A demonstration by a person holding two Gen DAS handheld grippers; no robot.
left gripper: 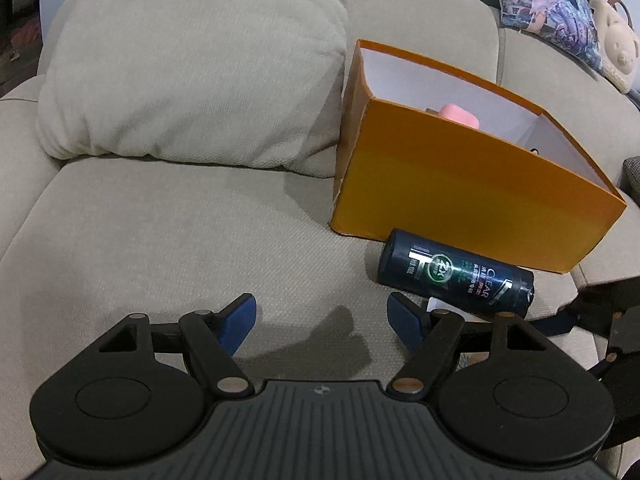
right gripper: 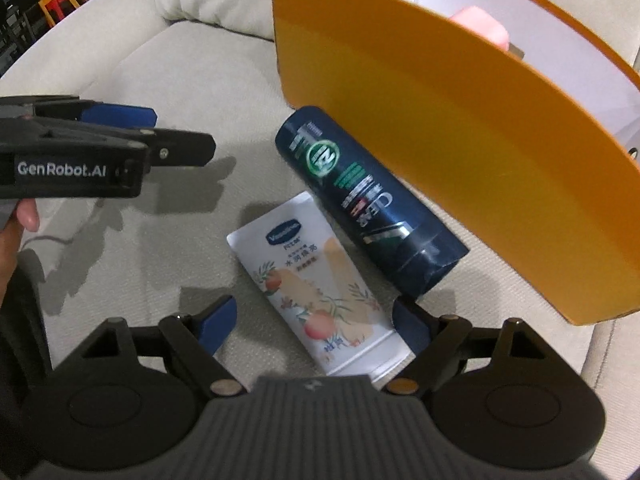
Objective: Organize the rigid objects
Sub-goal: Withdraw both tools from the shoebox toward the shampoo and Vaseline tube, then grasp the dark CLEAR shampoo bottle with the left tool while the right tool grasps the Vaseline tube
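The right gripper (right gripper: 314, 326) is hovering, jaws apart, astride the white printed lotion tube (right gripper: 320, 292) lying just before the orange cardboard box (right gripper: 460, 152) — pickup looks underway; next, closing squarely. The left gripper (left gripper: 322, 322) is waiting, jaws apart, holding nothing.

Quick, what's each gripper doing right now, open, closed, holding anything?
Left gripper: open, holding nothing, over bare sofa cushion.
Right gripper: open, jaws either side of the white lotion tube, not gripping it.

A dark blue shampoo bottle (right gripper: 368, 204) is lying on its side, touching the orange box (right gripper: 460, 152). A white lotion tube (right gripper: 320, 292) is lying flat just beside the box, against that bottle. A pink item (right gripper: 482, 26) is sitting inside the box.
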